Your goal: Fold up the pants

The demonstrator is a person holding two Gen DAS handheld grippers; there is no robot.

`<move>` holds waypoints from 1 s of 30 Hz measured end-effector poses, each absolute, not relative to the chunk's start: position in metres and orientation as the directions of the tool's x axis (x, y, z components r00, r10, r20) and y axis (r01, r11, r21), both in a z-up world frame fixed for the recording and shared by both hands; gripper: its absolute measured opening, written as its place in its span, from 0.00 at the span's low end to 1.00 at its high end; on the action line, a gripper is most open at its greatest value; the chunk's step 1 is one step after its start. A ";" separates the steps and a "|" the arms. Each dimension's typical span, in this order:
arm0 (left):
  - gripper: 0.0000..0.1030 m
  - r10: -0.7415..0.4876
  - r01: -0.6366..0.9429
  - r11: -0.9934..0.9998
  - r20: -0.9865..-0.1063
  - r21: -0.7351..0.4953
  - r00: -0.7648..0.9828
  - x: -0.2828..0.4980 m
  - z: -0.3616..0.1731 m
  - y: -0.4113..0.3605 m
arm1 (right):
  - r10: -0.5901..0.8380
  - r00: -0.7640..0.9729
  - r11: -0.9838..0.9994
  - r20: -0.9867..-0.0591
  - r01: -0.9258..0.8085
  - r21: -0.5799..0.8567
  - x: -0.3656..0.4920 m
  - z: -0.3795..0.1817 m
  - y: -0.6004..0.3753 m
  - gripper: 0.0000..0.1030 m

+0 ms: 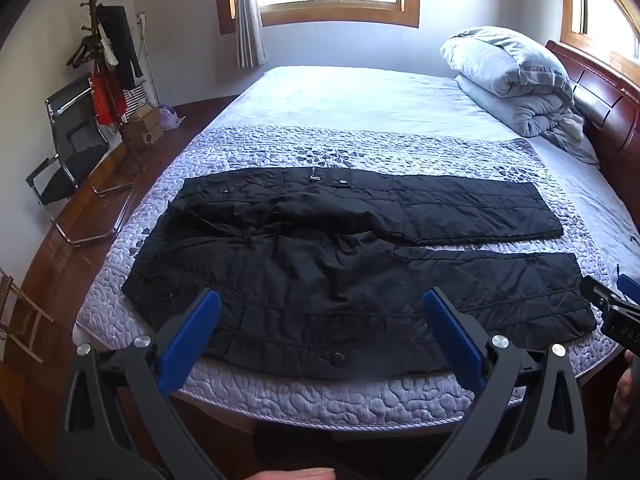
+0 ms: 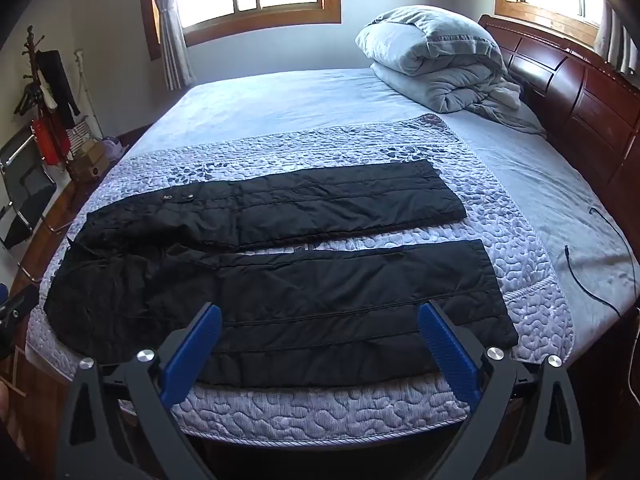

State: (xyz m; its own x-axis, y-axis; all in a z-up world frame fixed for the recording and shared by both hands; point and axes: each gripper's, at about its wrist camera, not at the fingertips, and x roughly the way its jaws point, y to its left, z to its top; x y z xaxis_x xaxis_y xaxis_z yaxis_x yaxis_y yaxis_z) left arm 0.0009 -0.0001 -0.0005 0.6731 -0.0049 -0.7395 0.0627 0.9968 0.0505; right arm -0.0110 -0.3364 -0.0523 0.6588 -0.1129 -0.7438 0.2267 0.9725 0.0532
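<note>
Black quilted pants (image 1: 344, 264) lie spread flat on a lilac quilted cover (image 1: 360, 396) at the near edge of the bed, waist to the left and the two legs running right, slightly apart. My left gripper (image 1: 322, 306) hovers open above the near waist and thigh area, blue pads wide apart, nothing between them. In the right wrist view the same pants (image 2: 320, 292) fill the middle, and my right gripper (image 2: 320, 320) stands open over the near leg, touching nothing. The right gripper's tip (image 1: 612, 304) shows at the left wrist view's right edge.
A folded grey duvet (image 2: 436, 56) sits at the bed's head by the dark wooden headboard (image 2: 580, 96). A black cable (image 2: 600, 252) lies on the sheet at right. A chair (image 1: 68, 152), a coat stand (image 1: 104, 48) and boxes (image 1: 142, 128) stand on the wooden floor at left.
</note>
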 end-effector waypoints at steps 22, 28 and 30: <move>0.98 -0.002 0.059 0.997 -0.738 0.051 0.675 -0.001 -0.003 0.001 | -0.126 0.662 0.972 -0.739 0.231 0.041 -0.011 -0.052 -0.338 0.97; 0.98 -0.003 0.059 0.997 -0.737 0.051 0.676 -0.001 -0.004 0.001 | -0.125 0.661 0.972 -0.740 0.229 0.041 -0.012 -0.052 -0.338 0.97; 0.98 -0.002 0.059 0.997 -0.737 0.052 0.676 -0.001 -0.004 0.000 | -0.126 0.661 0.972 -0.740 0.230 0.039 -0.012 -0.052 -0.338 0.97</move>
